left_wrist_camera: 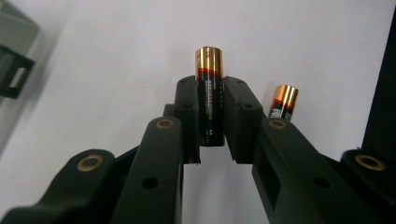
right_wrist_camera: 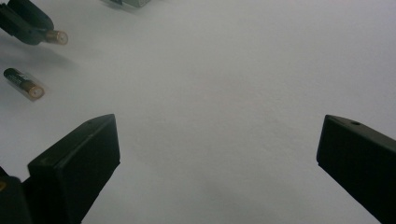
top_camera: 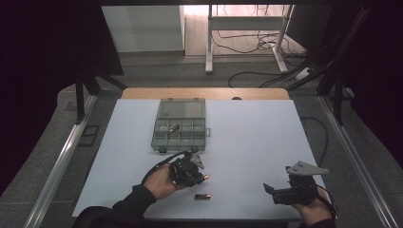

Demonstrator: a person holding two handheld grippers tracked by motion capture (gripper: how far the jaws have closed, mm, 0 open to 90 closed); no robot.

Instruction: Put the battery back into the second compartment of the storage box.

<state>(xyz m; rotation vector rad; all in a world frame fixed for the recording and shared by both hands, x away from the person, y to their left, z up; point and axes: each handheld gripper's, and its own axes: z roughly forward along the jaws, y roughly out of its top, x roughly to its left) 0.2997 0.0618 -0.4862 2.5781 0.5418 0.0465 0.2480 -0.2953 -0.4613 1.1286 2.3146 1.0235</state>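
Note:
My left gripper is shut on a black battery with a copper end, held lengthwise between the jaws just above the white table. The same battery's copper tip pokes out of the left gripper in the right gripper view. A second battery lies flat on the table just in front of the left gripper, its copper end behind the left gripper's right jaw. It lies loose at the far left of the right gripper view. My right gripper stands open and empty near the front right edge.
A grey compartment box with its clear lid raised sits at the table's middle back, with small items in its cells. Its corner edges into the left gripper view. Cables and a desk frame stand on the floor beyond.

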